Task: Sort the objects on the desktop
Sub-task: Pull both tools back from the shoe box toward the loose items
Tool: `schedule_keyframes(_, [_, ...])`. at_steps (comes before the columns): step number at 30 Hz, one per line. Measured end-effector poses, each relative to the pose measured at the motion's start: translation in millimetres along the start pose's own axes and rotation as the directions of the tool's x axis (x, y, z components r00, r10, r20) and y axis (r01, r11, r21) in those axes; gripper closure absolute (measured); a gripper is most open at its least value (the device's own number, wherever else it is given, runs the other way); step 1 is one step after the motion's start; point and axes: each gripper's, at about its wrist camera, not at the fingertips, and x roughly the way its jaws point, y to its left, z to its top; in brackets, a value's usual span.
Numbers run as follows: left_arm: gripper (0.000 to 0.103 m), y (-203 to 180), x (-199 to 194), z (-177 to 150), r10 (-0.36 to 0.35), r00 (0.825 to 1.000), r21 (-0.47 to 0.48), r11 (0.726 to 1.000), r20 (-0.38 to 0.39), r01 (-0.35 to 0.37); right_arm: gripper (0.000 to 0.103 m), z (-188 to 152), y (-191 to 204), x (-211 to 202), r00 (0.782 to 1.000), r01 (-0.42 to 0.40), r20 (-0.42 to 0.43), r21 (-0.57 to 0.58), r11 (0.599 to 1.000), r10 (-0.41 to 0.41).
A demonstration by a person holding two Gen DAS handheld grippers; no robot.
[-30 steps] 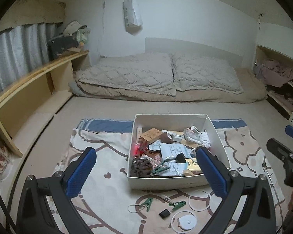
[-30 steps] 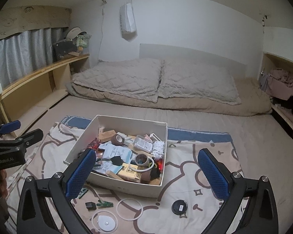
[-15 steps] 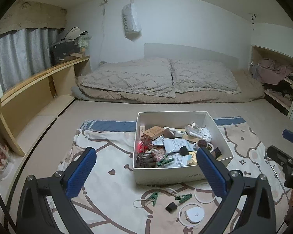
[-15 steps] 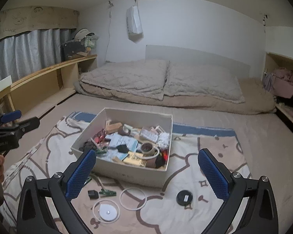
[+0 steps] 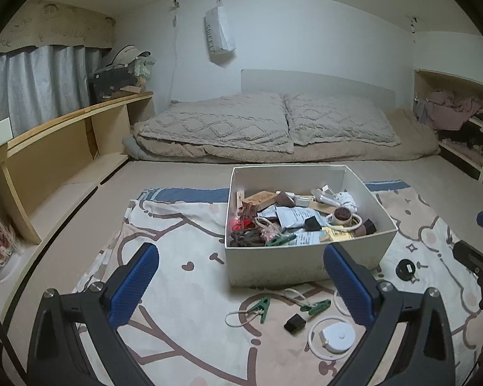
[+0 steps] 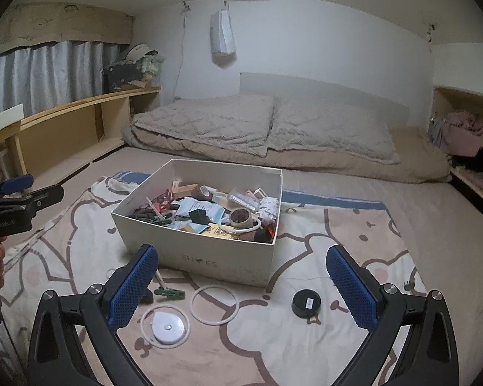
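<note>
A white shoe box (image 5: 306,265) (image 6: 209,257) crammed with several small items stands on a cartoon-print blanket (image 5: 183,289) (image 6: 306,337). In front of it lie green clips (image 5: 263,305) (image 6: 169,292), a white ring (image 6: 214,304), a white round tape measure (image 5: 336,334) (image 6: 167,325), a small black block (image 5: 294,322) and a black round disc (image 5: 405,269) (image 6: 306,303). My left gripper (image 5: 241,286) is open above the blanket, short of the box. My right gripper (image 6: 241,286) is open too, hovering over the loose items with nothing between its fingers.
A bed with beige quilts (image 5: 273,128) fills the back of the room. A wooden shelf unit (image 5: 58,148) runs along the left wall under grey curtains. A niche with clothes (image 5: 450,112) sits at the right. A white bag (image 6: 222,35) hangs on the wall.
Both grippers have pulled back and tilted up: the box and the loose items now sit lower and closer in each view, and more ceiling shows. Both stay open.
</note>
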Motion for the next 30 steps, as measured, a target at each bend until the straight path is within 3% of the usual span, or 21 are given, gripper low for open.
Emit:
schedule_keyframes(7, [0.0, -2, -7, -14, -0.007, 0.999, 0.001, 1.0, 0.049, 0.006, 0.0, -13, 0, -2, 0.999, 0.014, 0.035, 0.011, 1.0, -0.015])
schedule_keyframes(16, [0.0, -2, 0, -24, -0.03, 0.998, -0.003, 1.0, 0.057, 0.03, 0.0, -24, -7, 6, 0.999, 0.035, 0.03, 0.025, 0.999, -0.036])
schedule_keyframes(30, [0.0, 11, 46, -56, -0.003, 0.997, 0.014, 1.0, -0.079, 0.004, 0.0, -51, -19, 39, 0.993, 0.063, -0.106, 0.029, 0.998, -0.06])
